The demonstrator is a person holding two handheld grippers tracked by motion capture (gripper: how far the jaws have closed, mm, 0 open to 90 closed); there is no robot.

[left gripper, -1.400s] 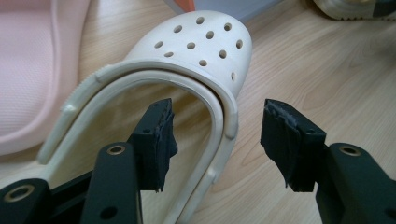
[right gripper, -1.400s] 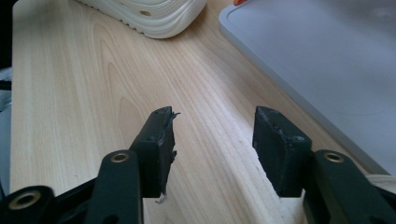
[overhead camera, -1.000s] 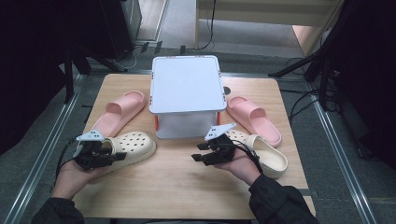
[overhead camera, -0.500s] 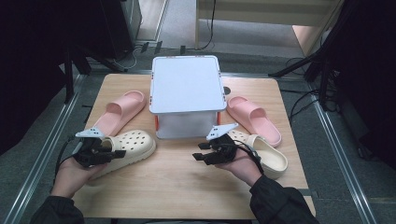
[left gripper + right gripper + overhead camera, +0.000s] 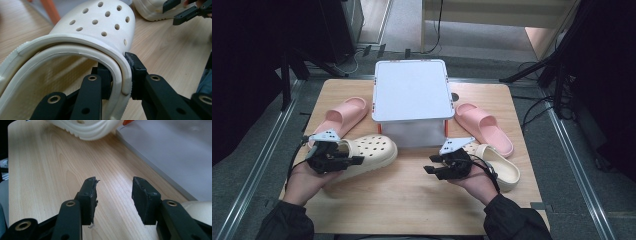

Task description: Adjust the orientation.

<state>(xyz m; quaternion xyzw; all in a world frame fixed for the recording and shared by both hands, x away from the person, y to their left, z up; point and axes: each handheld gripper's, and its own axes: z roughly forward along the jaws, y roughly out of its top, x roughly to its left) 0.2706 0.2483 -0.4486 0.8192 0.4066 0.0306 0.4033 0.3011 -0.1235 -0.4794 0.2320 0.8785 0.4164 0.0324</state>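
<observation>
The left gripper [image 5: 120,82] is clamped on the heel rim and strap of the cream clog [image 5: 367,152], one jaw inside the shoe and one outside, as the left gripper view shows; its jaws have just been closing onto that rim. In the high view the clog lies at the left front of the wooden table [image 5: 412,200], just in front of the lidded white box [image 5: 411,95] and beside a pink slide [image 5: 343,116]. The right gripper [image 5: 113,197] hovers over bare wood near the box's front right corner, its jaws apart with nothing between them, though they have been narrowing a little. Just beside it lies the second cream clog [image 5: 499,167], with another pink slide [image 5: 484,127] behind that. The step in hand looks like picking up the left clog. The next move probably calls for lifting it clear of the table without letting the soft rim slip, while the right gripper turns toward the second clog's rim.
</observation>
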